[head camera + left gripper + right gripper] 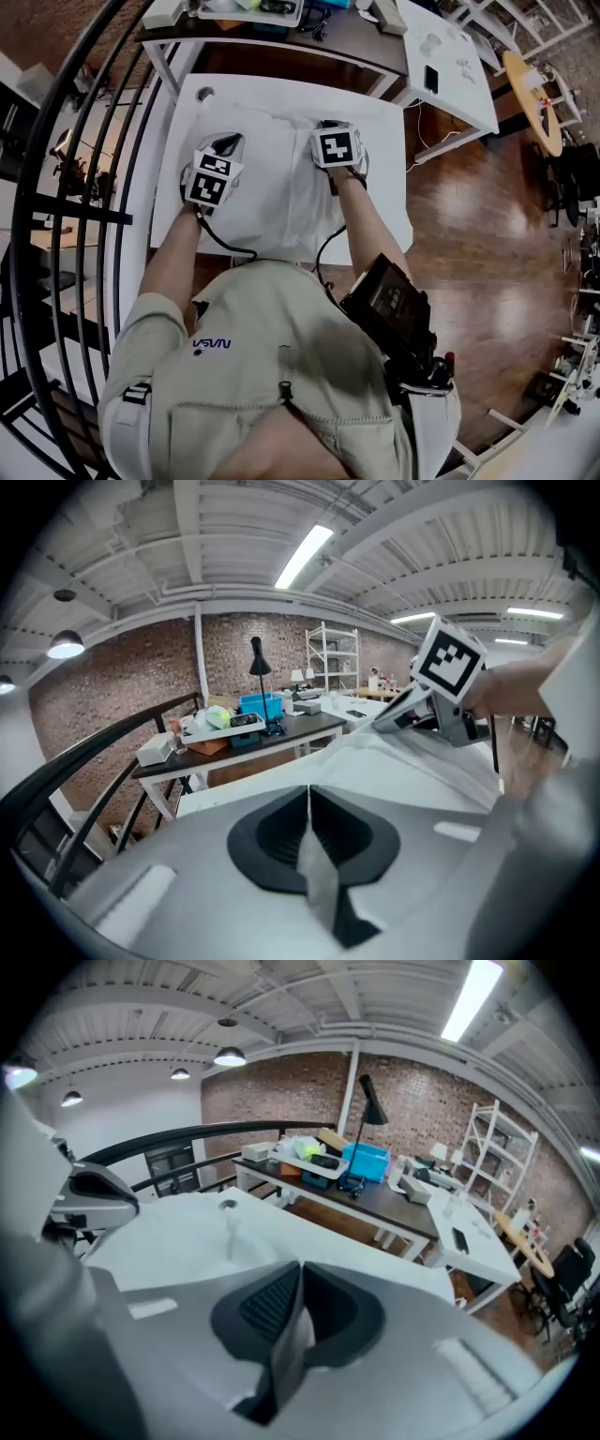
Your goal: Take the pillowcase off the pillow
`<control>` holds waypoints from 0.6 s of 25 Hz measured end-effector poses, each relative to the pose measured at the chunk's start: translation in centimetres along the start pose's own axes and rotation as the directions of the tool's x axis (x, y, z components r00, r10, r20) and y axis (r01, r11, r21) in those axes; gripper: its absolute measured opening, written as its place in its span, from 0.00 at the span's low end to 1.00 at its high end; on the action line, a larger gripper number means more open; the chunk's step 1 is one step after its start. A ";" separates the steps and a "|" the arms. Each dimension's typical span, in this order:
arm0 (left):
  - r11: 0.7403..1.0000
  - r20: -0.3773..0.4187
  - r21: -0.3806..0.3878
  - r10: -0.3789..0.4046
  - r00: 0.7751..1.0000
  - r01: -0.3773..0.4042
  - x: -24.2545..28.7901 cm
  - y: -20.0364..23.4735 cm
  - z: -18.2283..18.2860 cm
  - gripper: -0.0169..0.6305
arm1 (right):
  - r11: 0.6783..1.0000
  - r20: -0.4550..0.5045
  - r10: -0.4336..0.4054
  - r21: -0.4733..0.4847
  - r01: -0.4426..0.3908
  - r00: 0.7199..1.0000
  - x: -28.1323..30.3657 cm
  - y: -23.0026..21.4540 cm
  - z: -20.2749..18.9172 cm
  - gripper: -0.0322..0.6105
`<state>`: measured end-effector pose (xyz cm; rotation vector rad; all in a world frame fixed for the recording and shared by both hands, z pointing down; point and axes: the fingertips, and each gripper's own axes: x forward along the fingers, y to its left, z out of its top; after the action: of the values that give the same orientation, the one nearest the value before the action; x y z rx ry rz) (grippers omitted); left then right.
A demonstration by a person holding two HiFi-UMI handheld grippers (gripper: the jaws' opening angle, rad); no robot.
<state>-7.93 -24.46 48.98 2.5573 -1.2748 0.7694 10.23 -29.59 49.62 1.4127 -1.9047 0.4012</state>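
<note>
A white pillow in its white pillowcase (pixel 281 183) lies on the white table (pixel 386 131) in front of me. My left gripper (pixel 226 143) rests on the pillow's left part, my right gripper (pixel 328 127) on its far middle. In the left gripper view, the left gripper (pixel 307 829) is shut with a thin fold of white pillowcase (pixel 314 874) pinched between the black pads. The right gripper (pixel 294 1312) is likewise shut on a fold of the white cloth (pixel 289 1349). Each gripper shows in the other's view: the right one (pixel 441 691) and the left one (pixel 94 1199).
A dark desk (pixel 281 39) loaded with boxes and a lamp stands just beyond the table. A white desk (pixel 450 66) sits at the back right, and a round wooden table (pixel 536 94) farther right. A black curved railing (pixel 84 187) runs along my left. Wood floor lies to the right.
</note>
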 end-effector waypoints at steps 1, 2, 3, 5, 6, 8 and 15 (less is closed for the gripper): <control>1.000 0.028 -0.014 0.019 0.999 -0.018 -0.7 0.6 0.5 0.05 | 0.999 -0.005 -0.023 0.022 0.023 1.000 -0.3 -1.2 -0.2 0.07; 0.999 0.054 -0.028 0.033 0.998 -0.032 -1.4 1.1 0.9 0.05 | 0.998 -0.007 -0.043 0.042 0.043 0.999 -0.6 -2.4 -0.4 0.07; 0.998 0.075 -0.042 0.044 0.996 -0.040 -2.1 1.4 1.1 0.05 | 0.996 -0.019 -0.058 0.070 0.059 0.998 -0.8 -3.5 -1.0 0.07; 0.996 0.099 -0.079 0.057 0.993 -0.049 -3.2 2.0 1.0 0.04 | 0.989 -0.030 -0.093 0.113 0.096 0.995 -1.2 -5.7 -2.4 0.07; 0.994 0.104 -0.100 0.060 0.993 -0.050 -3.7 2.2 0.6 0.04 | 0.986 -0.020 -0.104 0.127 0.106 0.994 -1.3 -6.6 -2.8 0.07; 0.990 0.102 -0.134 0.062 0.993 -0.048 -4.2 2.5 -0.5 0.04 | 0.981 -0.009 -0.103 0.163 0.103 0.995 -1.3 -7.3 -4.0 0.07; 0.976 0.065 -0.208 0.075 0.995 -0.060 -3.0 2.2 -4.2 0.04 | 0.983 0.021 -0.125 0.137 0.121 0.992 -1.2 -6.6 -5.8 0.07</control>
<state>-12.69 -22.18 50.82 2.4073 -1.3905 0.5289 18.56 -27.49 51.70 1.6242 -1.8308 0.4590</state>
